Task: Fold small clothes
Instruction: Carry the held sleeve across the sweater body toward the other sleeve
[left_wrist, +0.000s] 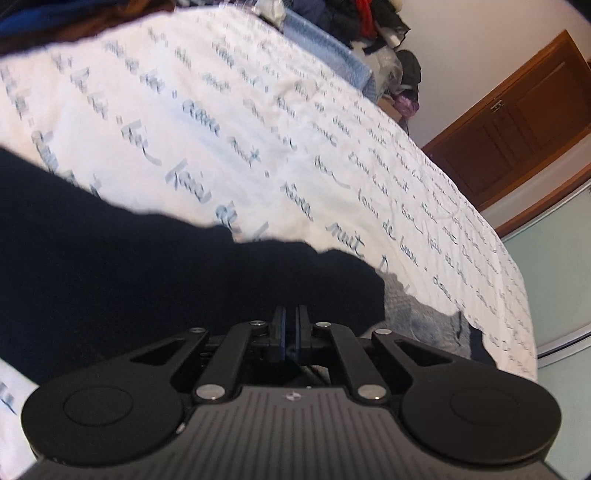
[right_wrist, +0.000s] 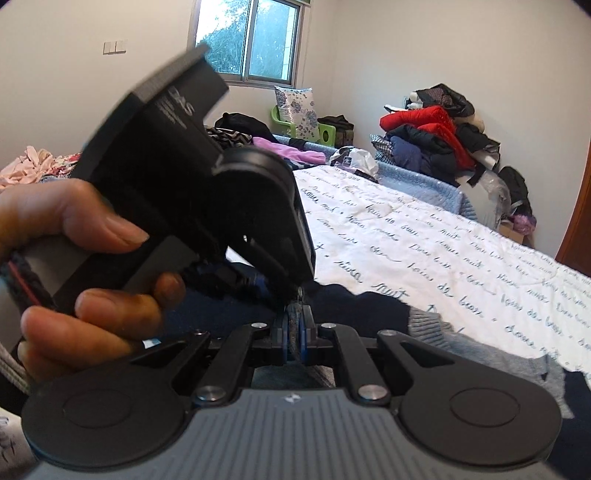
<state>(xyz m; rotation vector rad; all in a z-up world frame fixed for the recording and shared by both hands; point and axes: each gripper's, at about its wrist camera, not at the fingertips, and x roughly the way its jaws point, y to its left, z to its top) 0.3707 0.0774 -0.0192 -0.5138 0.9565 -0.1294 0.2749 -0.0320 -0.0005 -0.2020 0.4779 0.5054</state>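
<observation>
A dark navy garment (left_wrist: 147, 266) with a grey knitted band (left_wrist: 417, 321) lies on the white bed cover (left_wrist: 258, 110) printed with script. My left gripper (left_wrist: 290, 314) is shut, its tips sunk into the navy cloth. In the right wrist view a hand (right_wrist: 92, 229) holds the left gripper (right_wrist: 295, 291), which points down steeply, just ahead of the right one. My right gripper (right_wrist: 294, 325) is shut on a fold of grey knit, pinched between its blue pads (right_wrist: 303, 332). The navy garment (right_wrist: 369, 306) and its grey band (right_wrist: 428, 325) spread to the right.
The bed cover (right_wrist: 443, 240) stretches away to a blue padded edge (right_wrist: 417, 177). Behind it a heap of coats (right_wrist: 436, 136) stands against the wall. Pink clothes (right_wrist: 29, 162) lie at far left. A wooden door (left_wrist: 517, 122) is past the bed's right edge.
</observation>
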